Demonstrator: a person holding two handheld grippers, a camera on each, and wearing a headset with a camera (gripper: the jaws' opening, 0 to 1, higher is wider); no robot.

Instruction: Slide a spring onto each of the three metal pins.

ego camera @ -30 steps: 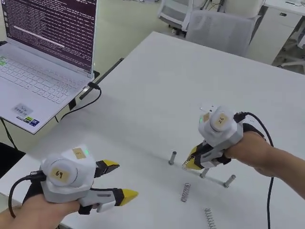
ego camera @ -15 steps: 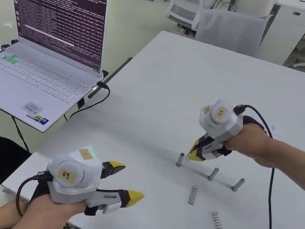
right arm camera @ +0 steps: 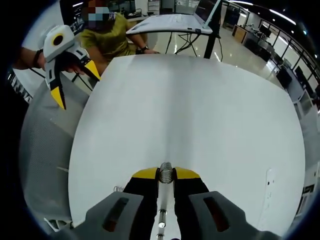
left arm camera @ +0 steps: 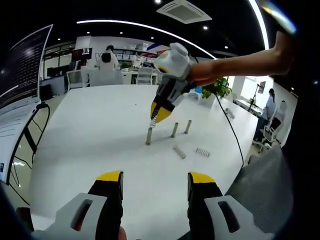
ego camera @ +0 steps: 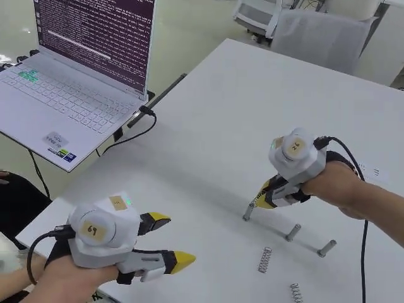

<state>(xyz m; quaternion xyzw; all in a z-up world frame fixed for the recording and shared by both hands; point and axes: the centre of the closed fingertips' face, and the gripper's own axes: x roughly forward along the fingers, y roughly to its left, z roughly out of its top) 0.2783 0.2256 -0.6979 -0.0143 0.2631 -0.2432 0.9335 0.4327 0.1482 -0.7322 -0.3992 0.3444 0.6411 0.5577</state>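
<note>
Right gripper (ego camera: 260,203): jaws clamped on a spring (right arm camera: 165,172), which stands out between the yellow tips.
Held spring and tool: its lower end hangs at the tips, right over the top of the end pin (ego camera: 247,213); whether it touches the pin I cannot tell.
End pin: upright on the desk (ego camera: 252,107), first in a row of three near the near edge, on the left gripper's side.
Other two pins: the middle pin (ego camera: 292,232) and the far pin (ego camera: 326,248) stand bare.
Loose springs: one (ego camera: 265,259) lies flat between the row and the near edge; the second (ego camera: 295,292) lies closer still to that edge.
Left gripper (ego camera: 173,238): jaws apart, nothing between them, over the desk's near left corner, well apart from the pins.
</note>
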